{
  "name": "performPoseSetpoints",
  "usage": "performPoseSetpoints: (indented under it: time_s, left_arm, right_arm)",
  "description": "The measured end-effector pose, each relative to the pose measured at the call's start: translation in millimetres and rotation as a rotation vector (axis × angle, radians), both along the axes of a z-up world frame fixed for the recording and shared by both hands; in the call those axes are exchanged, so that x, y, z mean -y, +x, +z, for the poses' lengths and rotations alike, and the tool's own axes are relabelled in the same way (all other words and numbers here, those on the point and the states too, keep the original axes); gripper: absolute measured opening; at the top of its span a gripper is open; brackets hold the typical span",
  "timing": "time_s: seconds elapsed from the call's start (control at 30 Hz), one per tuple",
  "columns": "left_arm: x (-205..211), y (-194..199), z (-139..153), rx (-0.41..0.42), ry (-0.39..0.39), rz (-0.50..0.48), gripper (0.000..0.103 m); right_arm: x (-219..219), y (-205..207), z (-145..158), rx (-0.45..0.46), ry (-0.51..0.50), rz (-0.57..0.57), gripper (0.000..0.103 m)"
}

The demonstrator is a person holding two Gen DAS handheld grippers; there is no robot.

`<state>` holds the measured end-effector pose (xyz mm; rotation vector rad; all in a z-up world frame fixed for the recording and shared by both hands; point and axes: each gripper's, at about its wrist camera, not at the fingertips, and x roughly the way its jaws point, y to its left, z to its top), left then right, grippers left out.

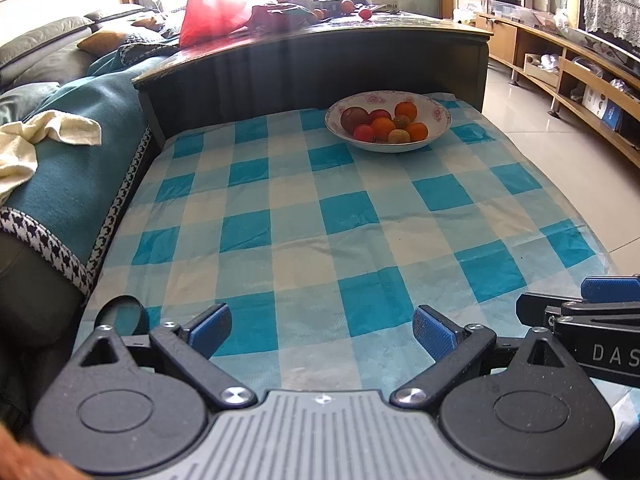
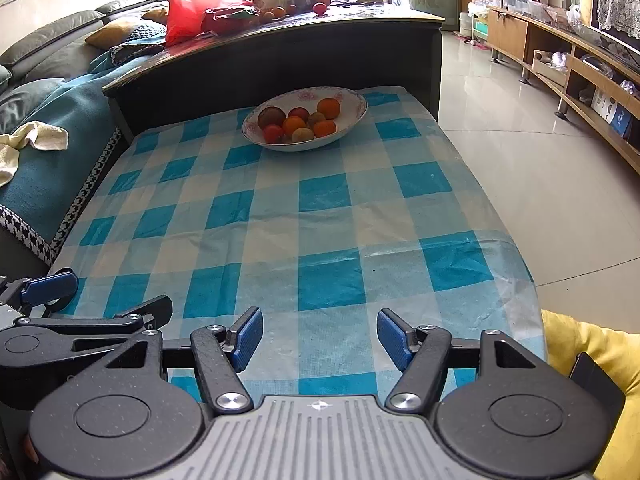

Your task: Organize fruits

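— Starting at the left: teal sofa with a cream towel tossed on it, right alongside the bench in its blue checked cloth.

— And the left hand-held gripper?

— Low over the near edge, blue pads spread wide, nothing between them.

— Where's the fruit?

— All in the white floral bowl at the far end of the bench, towards the right corner, just in front of the dark cabinet. Oranges, a red tomato-like one, a big brownish one, all piled touching.

— The other hand?

— The right hand-held gripper sits just beside the left one, also at the near edge, jaws apart and empty. Well away from the bowl, both of them.

— Far right?

— Tiled floor and a long wooden shelf unit along the wall.
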<state>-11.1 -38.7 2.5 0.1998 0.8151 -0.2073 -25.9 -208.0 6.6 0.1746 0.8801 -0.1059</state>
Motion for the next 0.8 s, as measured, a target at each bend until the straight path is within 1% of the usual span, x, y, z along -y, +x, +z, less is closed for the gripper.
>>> performPoseSetpoints:
  time_s: [0.8]
  left_arm:
    - [-0.7,-1.8,-10.1,-0.032,0.014,0.017,0.103]
  right_arm:
    - [-1.9,-0.4,-11.5,-0.035,-0.010,0.016,0.059]
